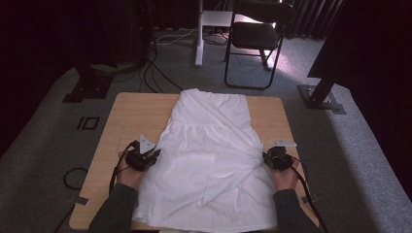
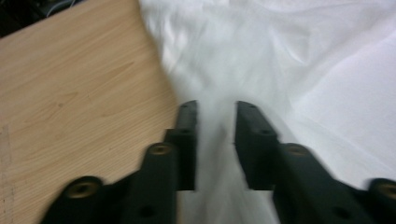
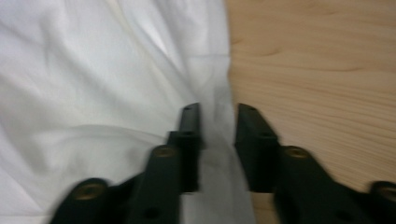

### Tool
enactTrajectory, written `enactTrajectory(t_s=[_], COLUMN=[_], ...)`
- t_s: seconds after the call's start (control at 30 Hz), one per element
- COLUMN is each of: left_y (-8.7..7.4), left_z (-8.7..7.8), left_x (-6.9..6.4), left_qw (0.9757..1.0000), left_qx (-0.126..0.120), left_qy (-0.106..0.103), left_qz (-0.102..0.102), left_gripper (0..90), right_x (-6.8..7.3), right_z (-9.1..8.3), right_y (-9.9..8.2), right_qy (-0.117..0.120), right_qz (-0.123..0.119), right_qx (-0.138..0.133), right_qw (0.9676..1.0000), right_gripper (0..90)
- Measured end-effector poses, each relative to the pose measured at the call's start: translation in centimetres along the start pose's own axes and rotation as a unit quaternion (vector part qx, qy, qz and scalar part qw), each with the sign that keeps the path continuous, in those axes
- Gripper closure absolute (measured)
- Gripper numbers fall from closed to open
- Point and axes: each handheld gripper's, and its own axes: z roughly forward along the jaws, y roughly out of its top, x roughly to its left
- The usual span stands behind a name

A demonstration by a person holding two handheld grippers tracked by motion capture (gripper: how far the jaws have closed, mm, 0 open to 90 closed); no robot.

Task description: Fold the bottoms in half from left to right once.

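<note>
white garment (image 1: 209, 155) between left hand-held gripper (image 1: 156, 153), right hand-held gripper (image 1: 266, 156)

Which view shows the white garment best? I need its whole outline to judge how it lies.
The high view: the white garment lies spread on the table, narrow end far, wide end near, both side edges visible. The left gripper view shows blurred cloth at one side edge; the right gripper view shows wrinkled cloth at the other.
</note>
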Motion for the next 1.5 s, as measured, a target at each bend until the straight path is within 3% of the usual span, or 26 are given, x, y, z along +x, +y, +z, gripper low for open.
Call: enactTrajectory(t_s=[0.1, 0.17, 0.2, 0.4, 0.43, 0.53, 0.57, 0.63, 0.7, 0.73, 0.83, 0.93, 0.97, 1.0, 1.1, 1.2, 1.3, 1.33, 1.4, 1.5], left_y=[0.0, 0.0, 0.0, -0.2, -0.3, -0.5, -0.6, -0.7, -0.7, -0.7, -0.7, -0.8, -0.7, -0.8, -0.7, -0.7, -0.8, -0.8, -0.8, -0.8], left_z=[-0.2, -0.3, -0.3, 0.2, 0.4, 0.8, 0.8, 0.8, 0.7, 0.7, 0.5, 0.5, 0.5, 0.6, 0.9, 1.0, 1.1, 1.1, 1.2, 1.2], left_x=[-0.1, -0.1, -0.3, -1.1, -1.2, -1.4, -1.5, -1.7, -1.7, -1.8, -1.9, -2.1, -2.2, -2.4, -2.8, -3.3, -3.9, -4.0, -4.0, -4.0], left_qw=[1.0, 1.0, 1.0, 0.9999, 0.9999, 0.9997, 0.9997, 0.9996, 0.9996, 0.9996, 0.9996, 0.9995, 0.9994, 0.9994, 0.999, 0.9986, 0.998, 0.9979, 0.9977, 0.998], left_qx=[-0.002, 0.001, 0.0, 0.007, 0.011, 0.018, 0.02, 0.02, 0.019, 0.019, 0.015, 0.014, 0.017, 0.016, 0.02, 0.023, 0.025, 0.027, 0.028, 0.027], left_qy=[-0.001, -0.004, -0.003, -0.01, -0.012, -0.015, -0.016, -0.017, -0.02, -0.021, -0.021, -0.026, -0.028, -0.029, -0.035, -0.042, -0.047, -0.047, -0.048, -0.047], left_qz=[-0.005, -0.006, -0.004, 0.005, 0.004, 0.003, 0.004, 0.007, 0.008, 0.008, 0.008, 0.008, 0.011, 0.012, 0.017, 0.023, 0.033, 0.036, 0.038, 0.032], left_gripper=[59.9, 58.1, 56.4, 52.9, 52.6, 52.2, 52.2, 51.9, 51.9, 51.9, 51.8, 51.7, 51.7, 51.7, 51.5, 50.8, 49.9, 49.9, 49.7, 49.7], right_x=[-0.2, -0.1, 0.6, 4.2, 5.5, 6.1, 6.2, 5.8, 5.3, 5.0, 3.6, 1.7, 0.3, 0.3, -1.6, -2.5, -3.0, -3.1, -3.1, -2.3], right_z=[-1.5, -1.8, -2.4, -2.1, -1.4, -0.6, -0.2, 0.0, -0.7, -1.3, -4.1, -7.4, -9.3, -9.3, -11.3, -11.6, -10.3, -9.9, -9.7, -9.9], right_y=[0.0, 0.0, 0.0, 0.3, 0.4, 0.4, 0.3, 0.1, -0.1, -0.3, -0.9, -2.3, -3.5, -3.5, -5.4, -7.1, -8.6, -9.0, -9.2, -8.0], right_qy=[0.027, 0.037, 0.086, 0.159, 0.157, 0.156, 0.155, 0.173, 0.175, 0.173, 0.165, 0.158, 0.154, 0.154, 0.148, 0.138, 0.102, 0.096, 0.105, 0.119], right_qz=[-0.001, -0.005, -0.016, -0.064, -0.09, -0.099, -0.1, -0.099, -0.094, -0.093, -0.09, -0.07, -0.054, -0.054, -0.031, -0.024, -0.032, -0.03, -0.017, -0.022], right_qx=[-0.033, -0.041, -0.057, -0.065, -0.051, -0.037, -0.027, -0.012, -0.022, -0.03, -0.057, -0.084, -0.099, -0.099, -0.107, -0.092, -0.038, -0.024, -0.032, -0.058], right_qw=[0.9991, 0.9985, 0.9946, 0.983, 0.9821, 0.9822, 0.9825, 0.9799, 0.9798, 0.98, 0.9805, 0.9814, 0.9816, 0.9816, 0.9827, 0.9858, 0.9935, 0.9947, 0.9938, 0.9909], right_gripper=[56.2, 53.3, 48.7, 40.9, 39.4, 42.6, 50.8, 77.5, 87.7, 88.4, 88.6, 88.6, 88.6, 88.6, 88.7, 87.9, 80.7, 74.8, 62.9, 53.9])
